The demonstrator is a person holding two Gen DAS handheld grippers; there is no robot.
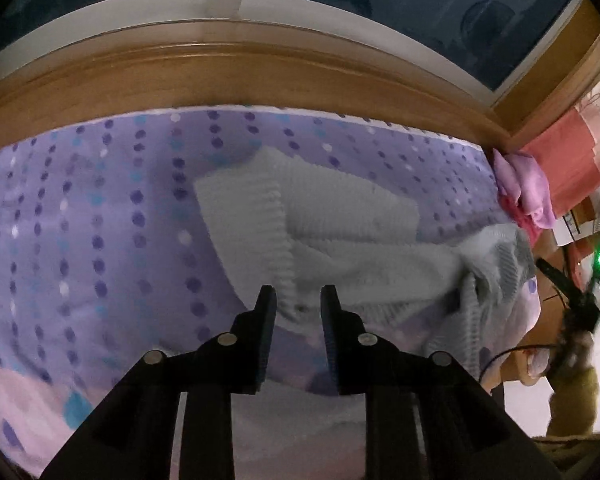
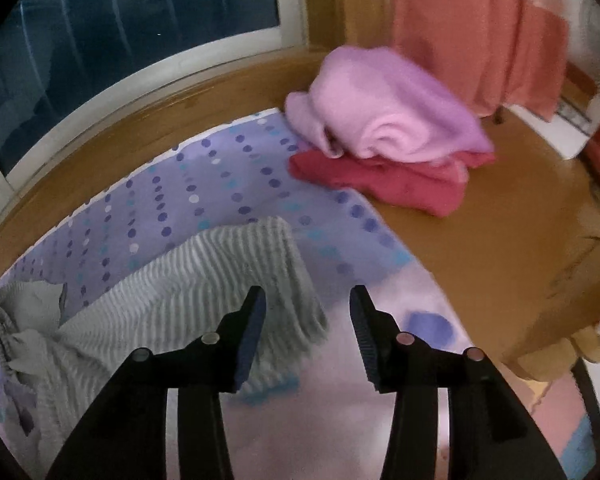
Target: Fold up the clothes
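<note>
Roughly folded, the grey ribbed sweater lies on the dotted purple sheet, long axis along the near edge, one sleeve toward the right corner. Left gripper and right gripper stand spread, pinching nothing.

A white ribbed knit sweater lies on the dotted purple sheet, partly folded: one ribbed-edged panel is turned over its middle, while the right part is bunched and rumpled near the sheet's edge. On the wooden ledge beside the sheet, a folded pink garment sits on a folded red one
</note>
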